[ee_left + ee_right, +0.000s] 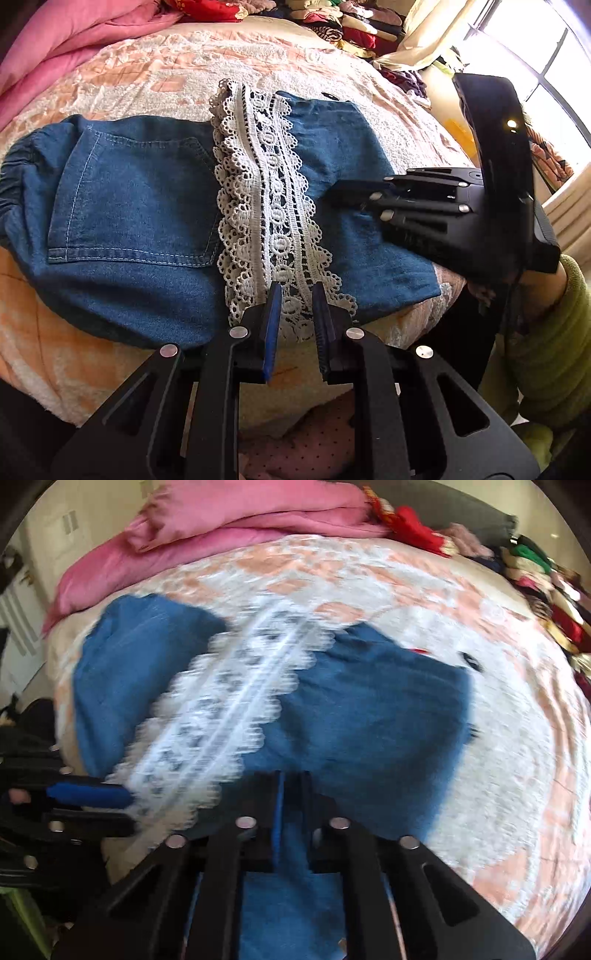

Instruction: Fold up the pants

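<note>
Lying flat on the peach-patterned bedspread [155,74], denim pants [133,195] with a white lace band [266,206] — left gripper [295,295] narrowly parted over the lace edge, gripping nothing; right gripper [291,775] closed on denim — pink quilt [229,513] behind.

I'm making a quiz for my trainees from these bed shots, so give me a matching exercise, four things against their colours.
Things:
1. pants
2. lace trim
3. quilt
4. sleeve

Colours:
A. white
B. green
C. blue
D. pink

Pairs: 1-C, 2-A, 3-D, 4-B
</note>
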`<action>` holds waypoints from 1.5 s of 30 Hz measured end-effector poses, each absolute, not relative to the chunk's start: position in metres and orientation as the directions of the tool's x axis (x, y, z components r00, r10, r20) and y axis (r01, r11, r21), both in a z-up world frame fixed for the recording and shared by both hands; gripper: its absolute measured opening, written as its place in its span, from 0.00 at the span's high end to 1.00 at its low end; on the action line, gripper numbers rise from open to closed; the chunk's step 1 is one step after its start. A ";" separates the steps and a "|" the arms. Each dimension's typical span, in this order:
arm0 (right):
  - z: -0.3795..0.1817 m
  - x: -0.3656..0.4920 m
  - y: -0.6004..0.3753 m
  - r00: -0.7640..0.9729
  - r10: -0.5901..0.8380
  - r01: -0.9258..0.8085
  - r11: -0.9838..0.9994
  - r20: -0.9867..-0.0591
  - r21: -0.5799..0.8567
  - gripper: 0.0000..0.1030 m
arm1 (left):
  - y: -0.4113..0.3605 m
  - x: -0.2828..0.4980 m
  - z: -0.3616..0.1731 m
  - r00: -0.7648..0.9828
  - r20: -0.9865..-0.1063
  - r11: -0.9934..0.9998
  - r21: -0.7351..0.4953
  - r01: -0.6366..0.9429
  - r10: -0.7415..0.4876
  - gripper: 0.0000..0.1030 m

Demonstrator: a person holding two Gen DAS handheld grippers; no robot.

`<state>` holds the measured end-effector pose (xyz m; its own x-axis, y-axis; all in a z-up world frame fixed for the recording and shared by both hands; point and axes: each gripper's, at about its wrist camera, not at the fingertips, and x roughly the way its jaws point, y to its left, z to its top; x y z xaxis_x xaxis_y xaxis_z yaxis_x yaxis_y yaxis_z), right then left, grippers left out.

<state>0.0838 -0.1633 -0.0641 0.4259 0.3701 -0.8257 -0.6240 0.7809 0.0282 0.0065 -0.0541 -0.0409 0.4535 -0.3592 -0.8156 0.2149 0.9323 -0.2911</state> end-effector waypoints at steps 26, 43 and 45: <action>0.017 0.056 -0.208 0.523 0.504 -0.569 0.807 -0.687 0.159 0.56 | -0.028 -0.015 0.003 0.573 -0.770 0.960 -0.225 0.167 -0.280 0.60; 0.049 0.038 -0.207 0.625 0.457 -0.536 0.841 -0.633 0.079 0.08 | -0.002 -0.026 0.030 0.655 -0.726 0.977 -0.189 0.101 -0.208 0.17; 0.051 0.037 -0.205 0.628 0.458 -0.537 0.840 -0.629 0.076 0.08 | 0.003 -0.027 0.033 0.664 -0.721 0.978 -0.188 0.088 -0.198 0.15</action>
